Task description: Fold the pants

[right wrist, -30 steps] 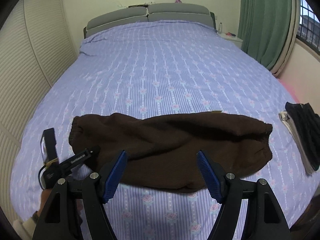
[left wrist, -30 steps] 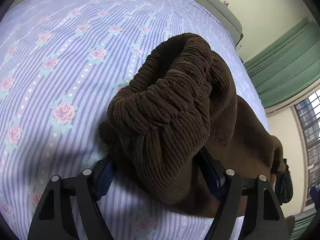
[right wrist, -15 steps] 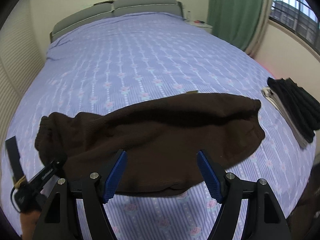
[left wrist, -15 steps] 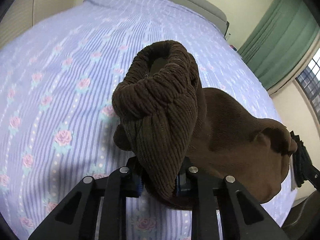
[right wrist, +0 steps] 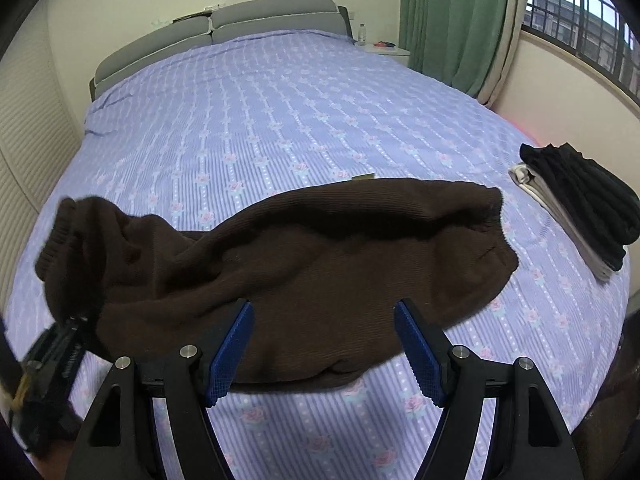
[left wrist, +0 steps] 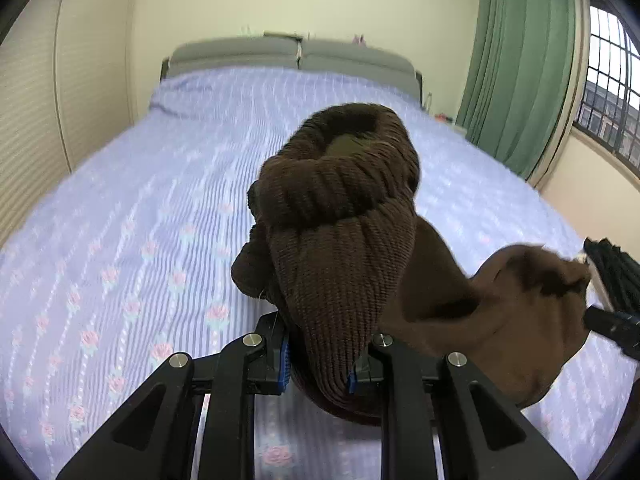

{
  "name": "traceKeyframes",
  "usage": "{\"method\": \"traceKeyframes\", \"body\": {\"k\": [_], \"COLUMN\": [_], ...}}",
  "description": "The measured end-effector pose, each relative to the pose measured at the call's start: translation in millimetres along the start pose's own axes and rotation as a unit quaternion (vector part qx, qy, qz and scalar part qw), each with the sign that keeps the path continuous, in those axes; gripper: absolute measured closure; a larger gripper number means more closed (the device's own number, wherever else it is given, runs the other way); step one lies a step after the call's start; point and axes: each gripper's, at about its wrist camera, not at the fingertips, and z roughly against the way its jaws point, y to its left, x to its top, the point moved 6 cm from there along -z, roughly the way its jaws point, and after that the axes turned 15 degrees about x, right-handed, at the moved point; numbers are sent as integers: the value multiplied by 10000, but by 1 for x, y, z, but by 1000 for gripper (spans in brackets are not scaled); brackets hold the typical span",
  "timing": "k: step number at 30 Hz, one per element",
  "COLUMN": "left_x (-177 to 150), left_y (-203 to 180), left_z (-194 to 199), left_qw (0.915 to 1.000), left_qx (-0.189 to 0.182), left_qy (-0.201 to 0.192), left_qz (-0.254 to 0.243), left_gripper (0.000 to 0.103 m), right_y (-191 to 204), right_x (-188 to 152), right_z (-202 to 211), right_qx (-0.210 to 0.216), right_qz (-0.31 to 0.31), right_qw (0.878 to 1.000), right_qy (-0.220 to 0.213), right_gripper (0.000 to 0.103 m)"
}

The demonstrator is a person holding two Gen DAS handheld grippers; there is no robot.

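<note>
Bed [right wrist: 304, 92]: filled most of both views, under a lilac striped sheet with rows of pink roses; a grey headboard [right wrist: 224, 28] stood at the far end.
Curtain [right wrist: 452, 20]: green, hung at the far right beside a barred window [right wrist: 580, 12].
Pants [right wrist: 304, 268]: brown ribbed knit, spread across the near part of the bed from left to right; the right end lay flat on the sheet, while the left end, with its gathered cuff, was raised off it.
Folded clothes [right wrist: 580, 208]: a black and pale stack sat on the right edge of the bed, just beyond the right end of the pants and apart from them.
Left gripper [left wrist: 316, 364]: its jaws stood narrow, clamped on a bunched fold of the pants [left wrist: 340, 256]; the ribbed cuff rose above the fingers with its opening facing up, and in the right wrist view this gripper [right wrist: 60, 344] showed at the near left, under the lifted end.
Right gripper [right wrist: 324, 348]: its jaws stood wide apart and held nothing; the blue pads [right wrist: 230, 352] sat over the near edge of the pants, though whether they touched the cloth could not be told.
</note>
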Motion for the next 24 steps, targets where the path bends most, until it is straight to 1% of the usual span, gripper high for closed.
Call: {"method": "traceKeyframes", "body": {"k": [2,4,6,9,11,13,16,20,24], "left_x": [9,16,13,-13,-29,-41,-50,-71,-80], "left_y": [-6,-5,5,32,42,43,40,48,51], "left_z": [13,20,12,-14,-25,-30,-33,-50,-63], "left_qw": [9999,9995,9974,9908,9871,9883,9905,9877,9861], "left_qx": [19,24,-53,13,13,48,115,140,95], "left_qy": [-142,-107,181,694,889,882,841,1061,1168], "left_qz": [74,293,696,1163,1332,1240,1080,1142,1175], "left_gripper": [82,82,82,82,82,82,81,76,71], "right_y": [-8,-20,-31,-42,-47,-46,-37,-8,20], "right_x": [4,9,15,23,28,32,35,35,35], "right_z": [5,9,13,18,20,18,7,-25,-50], "right_qx": [-18,-25,-25,-38,-54,-21,136,416,524], "right_qz": [-58,-166,-267,-337,-328,-269,-92,253,515], "right_qw": [10000,9998,9996,9993,9993,9994,9997,9988,9969], "right_qy": [-49,-81,-114,-153,-193,-220,-180,75,276], "right_gripper": [29,29,29,29,29,29,29,30,30]}}
